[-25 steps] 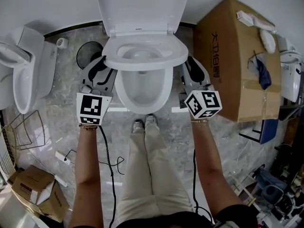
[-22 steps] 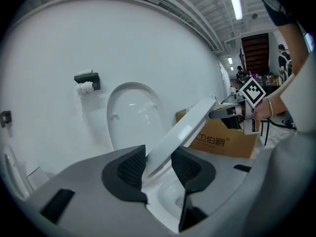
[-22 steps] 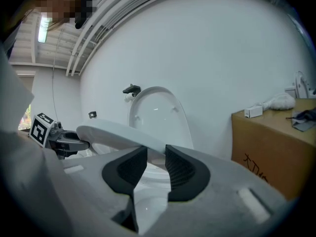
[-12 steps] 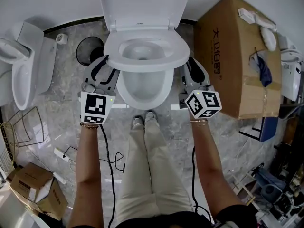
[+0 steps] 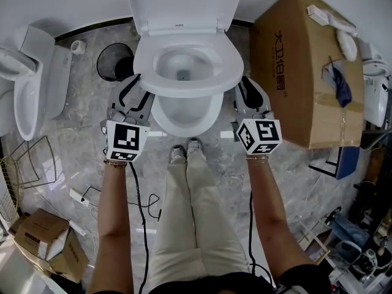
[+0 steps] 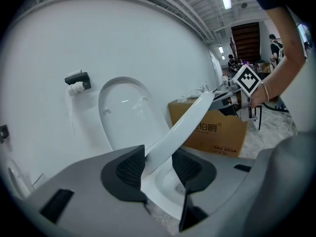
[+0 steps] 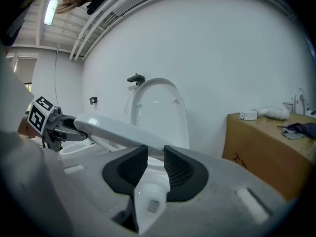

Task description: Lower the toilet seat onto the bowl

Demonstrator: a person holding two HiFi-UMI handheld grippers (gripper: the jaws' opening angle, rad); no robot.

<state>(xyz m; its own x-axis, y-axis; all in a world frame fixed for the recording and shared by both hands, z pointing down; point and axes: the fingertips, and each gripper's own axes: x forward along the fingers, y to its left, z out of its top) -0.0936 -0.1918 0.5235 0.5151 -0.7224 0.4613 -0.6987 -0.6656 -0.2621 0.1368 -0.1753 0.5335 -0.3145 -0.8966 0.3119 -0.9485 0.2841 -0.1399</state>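
held the white oval plastic toilet seat (image 5: 146, 66) tilted partway above the white ceramic bowl (image 5: 182, 114), left gripper (image 6: 158, 157) and right gripper (image 7: 156, 154) each clamped narrowly on a side rim; called for slow, level lowering, both sides together.

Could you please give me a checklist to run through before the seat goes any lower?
1. Left gripper grip: ok, its pads press on the left edge of the toilet seat.
2. Right gripper grip: ok, its pads press on the seat's right edge.
3. Seat down on the bowl: not ok, it hangs tilted above the bowl.
4. Lid out of the way: ok, it stands upright behind the seat.
5. Bowl rim free of things: cannot tell, the seat hides most of it.
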